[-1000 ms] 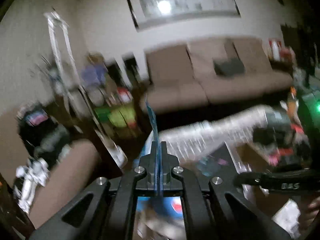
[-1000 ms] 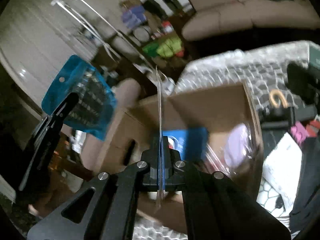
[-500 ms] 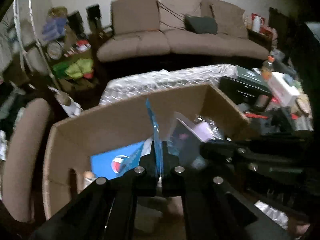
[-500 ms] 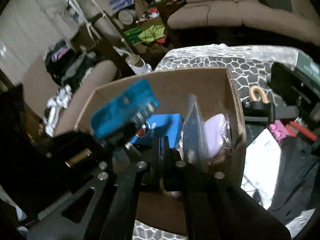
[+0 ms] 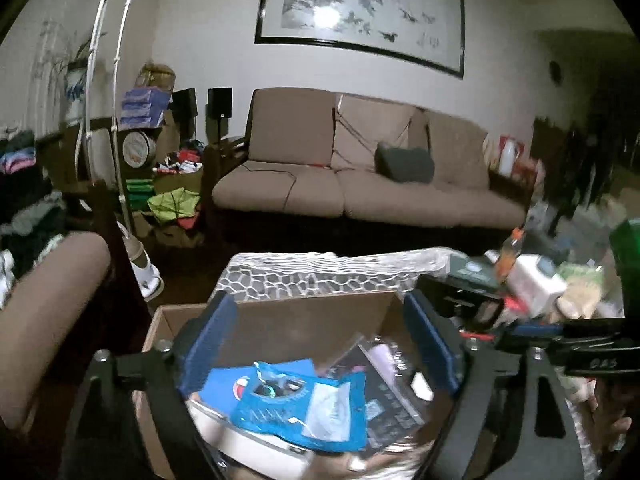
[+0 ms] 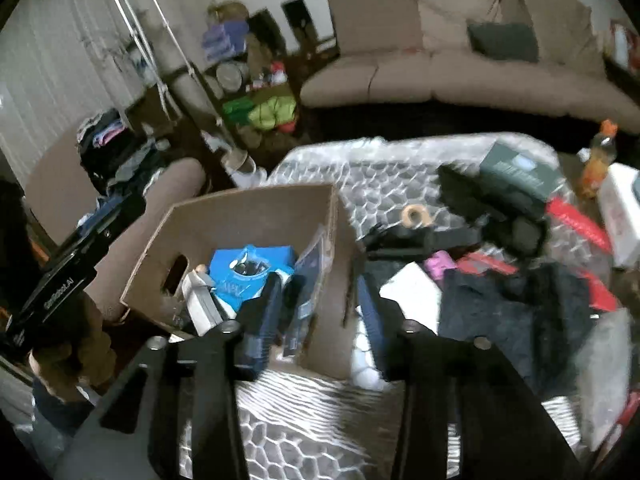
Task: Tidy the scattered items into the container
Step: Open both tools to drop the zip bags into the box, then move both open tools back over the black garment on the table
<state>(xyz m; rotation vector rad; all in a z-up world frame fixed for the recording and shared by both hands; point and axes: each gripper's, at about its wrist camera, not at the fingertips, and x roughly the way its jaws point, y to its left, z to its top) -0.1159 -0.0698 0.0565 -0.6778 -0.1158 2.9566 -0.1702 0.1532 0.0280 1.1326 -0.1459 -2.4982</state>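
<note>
An open cardboard box (image 5: 280, 312) (image 6: 240, 216) stands on a honeycomb-patterned table cover. Inside lie a blue plastic packet (image 5: 304, 404) (image 6: 248, 276), a blue carton (image 6: 280, 254) and a clear-wrapped dark pack (image 5: 384, 384) (image 6: 308, 276). My left gripper (image 5: 320, 344) is open and empty, held over the box above the blue packet. My right gripper (image 6: 320, 312) is open and empty, straddling the box's right wall. Scattered items lie to the right: a tape roll (image 6: 414, 216), a white card (image 6: 412, 292), dark cloth (image 6: 520, 312).
A dark green box (image 6: 516, 172), an orange-capped bottle (image 6: 598, 156), a white box (image 6: 620, 208) and red packets (image 6: 580, 224) crowd the table's right. A brown sofa (image 5: 360, 176) stands behind. An armchair (image 5: 44, 304) is at left.
Both grippers opened and let go: the blue packet and the clear-wrapped pack now lie in the box. Both grippers pulled back and up from the box.
</note>
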